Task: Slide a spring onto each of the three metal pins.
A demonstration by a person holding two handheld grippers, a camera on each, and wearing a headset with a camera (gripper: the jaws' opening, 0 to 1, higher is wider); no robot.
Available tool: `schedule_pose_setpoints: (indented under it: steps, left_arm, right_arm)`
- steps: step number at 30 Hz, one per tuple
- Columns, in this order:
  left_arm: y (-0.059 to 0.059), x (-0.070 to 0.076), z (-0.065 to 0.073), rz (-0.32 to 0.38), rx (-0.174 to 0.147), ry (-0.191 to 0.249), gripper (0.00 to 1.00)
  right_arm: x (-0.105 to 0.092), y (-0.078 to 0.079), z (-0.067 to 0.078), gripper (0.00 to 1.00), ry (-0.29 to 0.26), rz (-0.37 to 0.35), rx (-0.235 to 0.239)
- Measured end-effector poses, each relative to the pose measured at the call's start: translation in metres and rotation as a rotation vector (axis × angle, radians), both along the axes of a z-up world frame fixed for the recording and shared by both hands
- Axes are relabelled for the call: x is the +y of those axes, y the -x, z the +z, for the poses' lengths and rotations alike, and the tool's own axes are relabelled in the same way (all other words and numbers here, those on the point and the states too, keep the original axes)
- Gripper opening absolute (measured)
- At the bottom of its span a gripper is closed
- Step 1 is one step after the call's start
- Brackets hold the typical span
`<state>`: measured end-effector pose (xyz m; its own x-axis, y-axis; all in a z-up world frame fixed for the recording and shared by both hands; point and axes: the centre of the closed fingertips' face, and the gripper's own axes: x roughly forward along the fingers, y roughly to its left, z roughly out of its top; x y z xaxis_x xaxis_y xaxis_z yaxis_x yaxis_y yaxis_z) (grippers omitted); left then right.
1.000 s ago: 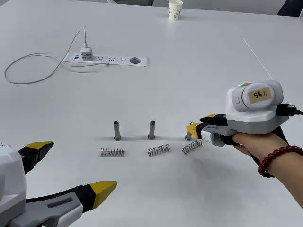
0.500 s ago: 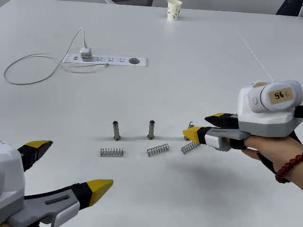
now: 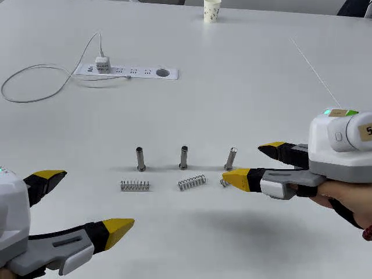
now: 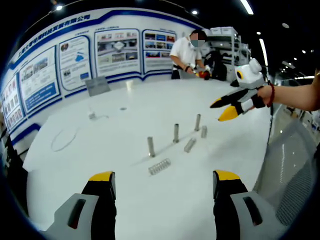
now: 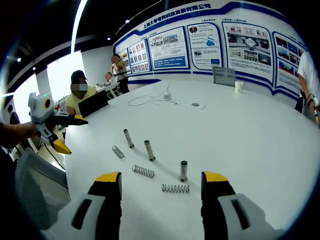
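Three short metal pins stand upright in a row on the white table: left pin (image 3: 140, 158), middle pin (image 3: 183, 157), right pin (image 3: 231, 158). A spring lies in front of each: left spring (image 3: 135, 185), middle spring (image 3: 192, 182), and right spring (image 3: 223, 182), half hidden behind a yellow jaw tip. My right gripper (image 3: 247, 162) hovers open just right of the right pin, holding nothing. In its own view my right gripper (image 5: 161, 176) faces the right pin (image 5: 183, 170) and right spring (image 5: 175, 188). My left gripper (image 3: 93, 199) is open and holds nothing at the near left, well short of the left spring (image 4: 159, 166).
A white power strip (image 3: 125, 72) with a plugged charger and a looping cable (image 3: 35, 81) lies at the back left. A paper cup (image 3: 211, 10) stands at the far edge. People sit or stand beyond the table (image 5: 260, 130) in both gripper views.
My right gripper has drawn back to the right, uncovering the right pin; its lower jaw now hides part of the right spring. The left gripper has barely moved.
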<state>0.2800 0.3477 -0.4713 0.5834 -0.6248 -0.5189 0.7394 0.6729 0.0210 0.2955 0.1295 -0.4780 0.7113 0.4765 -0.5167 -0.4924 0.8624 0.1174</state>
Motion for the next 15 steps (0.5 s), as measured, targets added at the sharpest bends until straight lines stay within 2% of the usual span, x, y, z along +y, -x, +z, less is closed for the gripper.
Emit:
schedule_pose_setpoints:
  steps: [3, 6, 15]
  left_arm:
    - [-0.003, -0.002, -0.003, -0.035, -0.013, -0.035, 0.79]
    - [-0.008, -0.003, -0.004, -0.054, -0.026, -0.051, 0.79]
    - [-0.02, -0.007, -0.011, -0.125, -0.035, -0.09, 0.7]
  right_arm:
    - [0.001, 0.003, 0.0, 0.66, -0.005, 0.013, 0.001]
    - [0.003, 0.006, 0.003, 0.66, -0.017, 0.018, -0.002]
    - [0.004, 0.014, 0.008, 0.66, -0.023, 0.034, -0.008]
